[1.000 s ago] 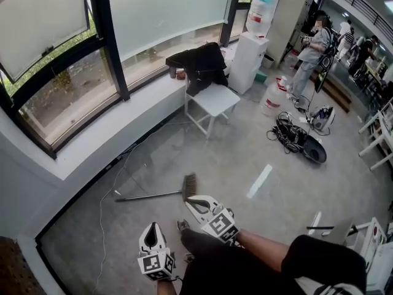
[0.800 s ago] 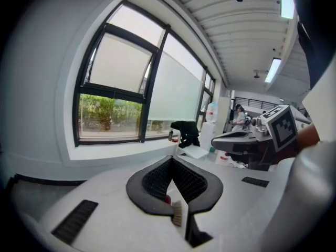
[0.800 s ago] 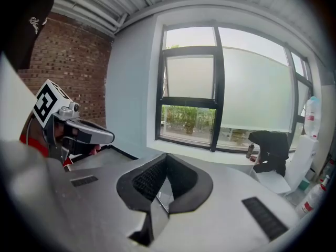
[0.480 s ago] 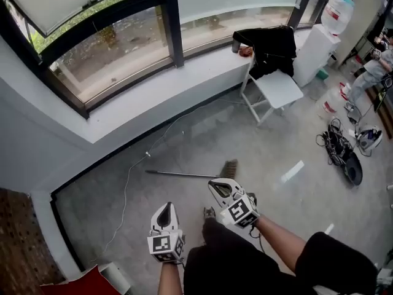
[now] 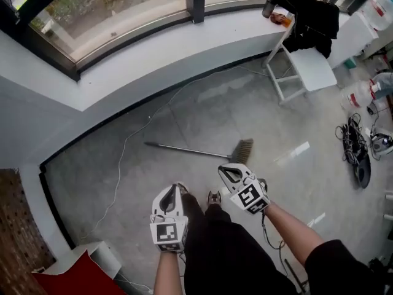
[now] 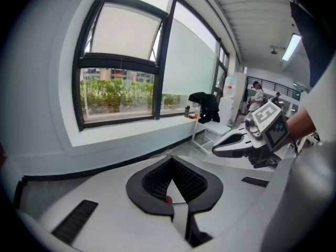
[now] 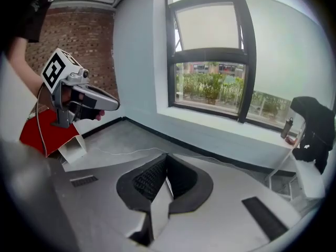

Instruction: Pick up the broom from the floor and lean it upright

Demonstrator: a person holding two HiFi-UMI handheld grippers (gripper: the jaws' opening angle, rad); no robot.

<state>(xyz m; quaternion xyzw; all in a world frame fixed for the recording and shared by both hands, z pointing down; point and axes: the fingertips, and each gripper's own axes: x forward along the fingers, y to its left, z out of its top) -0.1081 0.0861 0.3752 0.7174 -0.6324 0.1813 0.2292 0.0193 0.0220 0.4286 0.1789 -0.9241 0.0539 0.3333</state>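
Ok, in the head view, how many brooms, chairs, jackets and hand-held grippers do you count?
Broom: 1
Chair: 1
Black jacket: 1
Hand-held grippers: 2 (left hand-held gripper, right hand-held gripper)
Total: 5

The left gripper (image 5: 174,189) is a smooth white shell tapered like a beak, with a dark teardrop hollow just behind its tip. The right gripper (image 5: 225,171) is its twin. At the rear of each shell sits a white marker cube (image 5: 169,234) printed with black square patterns on its faces. From the gripper's own camera, the hollow is lined with black ribbed pads (image 6: 157,180) inside a dark rim. A dark slotted strip (image 6: 74,220) lies flat on the outer side of each jaw. A thin dark cable (image 5: 266,225) trails back from the right gripper. The person wears a black short sleeve (image 5: 336,269) and black trousers (image 5: 227,254).
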